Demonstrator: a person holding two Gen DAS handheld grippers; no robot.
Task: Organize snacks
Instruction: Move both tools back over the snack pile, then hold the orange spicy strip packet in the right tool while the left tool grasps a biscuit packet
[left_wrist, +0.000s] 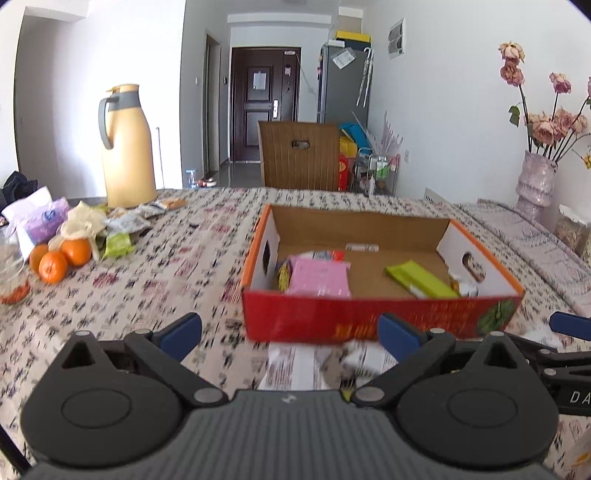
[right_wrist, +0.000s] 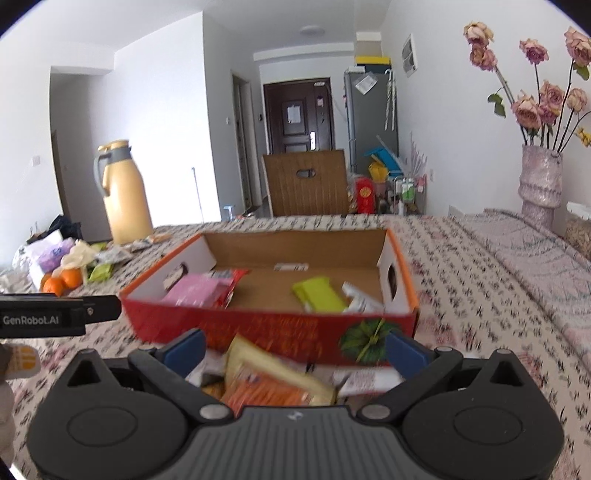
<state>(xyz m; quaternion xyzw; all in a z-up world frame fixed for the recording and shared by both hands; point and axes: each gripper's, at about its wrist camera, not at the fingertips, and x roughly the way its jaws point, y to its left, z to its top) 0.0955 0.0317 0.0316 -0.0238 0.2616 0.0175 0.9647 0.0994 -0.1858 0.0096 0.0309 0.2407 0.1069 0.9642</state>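
Below right gripper (right_wrist: 293, 350): snack packets (right_wrist: 273, 384), jaws apart.

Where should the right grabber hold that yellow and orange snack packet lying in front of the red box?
Probably across the flat yellow and orange snack packet, coming down from above. It lies flat between the open right gripper fingers, before the red cardboard box.

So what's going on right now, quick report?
Left gripper open, empty. Right gripper open over an orange snack packet, not gripping. Red box part filled. More snacks wait by the oranges. Nothing blocking.
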